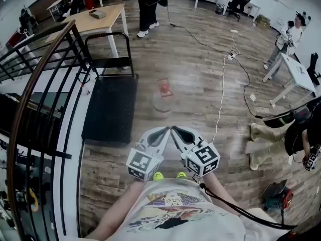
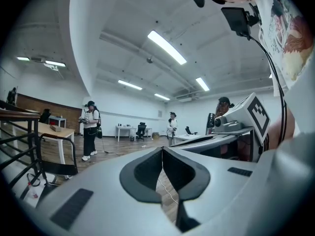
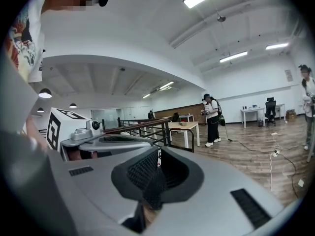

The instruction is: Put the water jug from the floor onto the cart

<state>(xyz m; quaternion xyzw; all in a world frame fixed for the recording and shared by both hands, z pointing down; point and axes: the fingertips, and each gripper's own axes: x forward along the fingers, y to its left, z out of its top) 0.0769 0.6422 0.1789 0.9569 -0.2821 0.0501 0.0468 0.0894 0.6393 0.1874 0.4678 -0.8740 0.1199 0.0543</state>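
The clear water jug (image 1: 162, 99) with a red label stands on the wooden floor, just right of the cart. The cart (image 1: 110, 109) is a low black platform with a black tube handle (image 1: 108, 46) at its far end. Both grippers are held close to my body, well short of the jug, tips angled toward each other. The left gripper (image 1: 164, 131) is shut with nothing in it, and its dark pads meet in the left gripper view (image 2: 162, 156). The right gripper (image 1: 177, 130) is also shut and empty (image 3: 158, 157).
A black stair railing (image 1: 45, 69) runs along the left. A wooden table (image 1: 98, 16) stands behind the cart. White cables (image 1: 220, 89) trail over the floor right of the jug. Several people stand at the far side, one sits at the right (image 1: 281, 134), and white tables (image 1: 293, 72) stand there.
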